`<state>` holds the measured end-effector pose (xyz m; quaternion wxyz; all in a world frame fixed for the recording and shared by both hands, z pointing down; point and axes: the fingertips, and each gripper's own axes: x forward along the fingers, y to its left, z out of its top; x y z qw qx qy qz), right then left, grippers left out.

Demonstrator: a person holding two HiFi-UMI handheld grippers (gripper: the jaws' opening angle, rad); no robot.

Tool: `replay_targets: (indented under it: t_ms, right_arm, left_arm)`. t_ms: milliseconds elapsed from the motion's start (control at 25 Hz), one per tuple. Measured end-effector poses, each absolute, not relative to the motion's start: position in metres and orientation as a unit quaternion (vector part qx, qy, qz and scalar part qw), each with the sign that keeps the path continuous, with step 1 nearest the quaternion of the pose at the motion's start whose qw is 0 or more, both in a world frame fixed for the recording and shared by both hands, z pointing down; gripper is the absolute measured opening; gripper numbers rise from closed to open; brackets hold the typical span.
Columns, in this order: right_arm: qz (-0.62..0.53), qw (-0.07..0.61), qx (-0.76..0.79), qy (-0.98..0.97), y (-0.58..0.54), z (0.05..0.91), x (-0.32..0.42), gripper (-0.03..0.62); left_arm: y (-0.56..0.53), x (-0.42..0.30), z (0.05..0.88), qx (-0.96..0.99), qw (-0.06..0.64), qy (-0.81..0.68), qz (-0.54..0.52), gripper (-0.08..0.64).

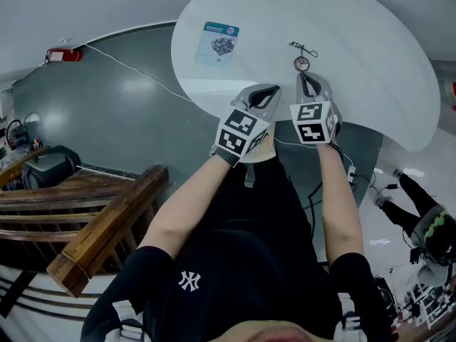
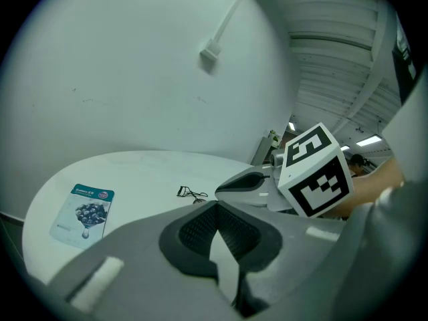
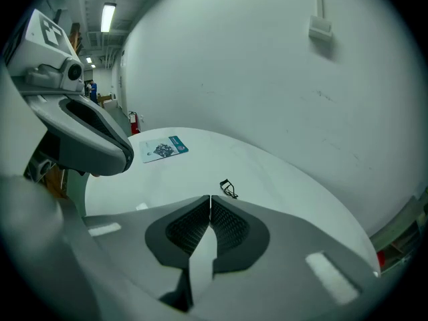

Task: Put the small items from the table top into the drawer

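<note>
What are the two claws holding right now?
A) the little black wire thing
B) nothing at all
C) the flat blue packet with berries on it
B: the left claw and right claw are both shut with nothing between them, while the flat teal-and-white berry-picture packet and the small black wire item lie on the round white table, clear of both claws.

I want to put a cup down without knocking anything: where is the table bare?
The right half of the table, beyond the black wire item, is bare; so is the stretch between that item and the blue packet. Crowded only at the near edge, where the left tool and right tool sit, the right one close to the wire item.
</note>
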<state>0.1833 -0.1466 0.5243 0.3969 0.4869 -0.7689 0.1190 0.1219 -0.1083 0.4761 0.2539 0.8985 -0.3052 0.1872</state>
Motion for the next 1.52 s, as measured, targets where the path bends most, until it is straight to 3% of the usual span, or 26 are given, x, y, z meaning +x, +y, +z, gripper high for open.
replay_targets:
  t_ms: [600,1040,1520]
  right_arm:
    - [0.153,0.443,0.462,-0.753,-0.190,0.585,0.195,0.108]
    - [0.134,0.474,0.444,-0.748,-0.192,0.597,0.192,0.096]
    - [0.117,0.484,0.469,-0.729,-0.197,0.586,0.200,0.039]
  left_arm:
    - [-0.143,0.128,0.510,0.878,0.289,-0.322,0.204,0.000]
    - [-0.148,0.128,0.516,0.875,0.297,-0.323,0.207,0.000]
    - [-0.149,0.121,0.510,0.876,0.294,-0.327,0.198,0.000]
